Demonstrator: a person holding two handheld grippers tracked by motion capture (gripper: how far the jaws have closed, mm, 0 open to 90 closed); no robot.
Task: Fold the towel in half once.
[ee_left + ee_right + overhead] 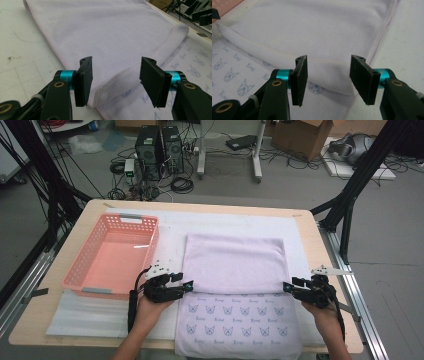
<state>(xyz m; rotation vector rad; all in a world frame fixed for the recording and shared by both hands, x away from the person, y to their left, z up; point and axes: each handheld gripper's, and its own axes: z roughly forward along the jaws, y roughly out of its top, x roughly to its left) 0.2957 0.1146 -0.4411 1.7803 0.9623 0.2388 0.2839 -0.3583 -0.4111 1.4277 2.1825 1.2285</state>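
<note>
Towel (234, 265): soft lilac terry, folded, stitched hem | left tongs (189, 286) wide | right tongs (286, 287) wide

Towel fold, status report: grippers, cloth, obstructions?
Left gripper and right gripper open, each at a corner of the folded-over flap. Towel flat, part-folded, printed side showing near the person. Pink basket beside it, clear of the work.

The towel (235, 290) runs past the surface's near edge, where the high view's bottom edge cuts it off. Its folded-over top layer hides part of the cat-print side. The small lettering between the cat faces is too small to read.
</note>
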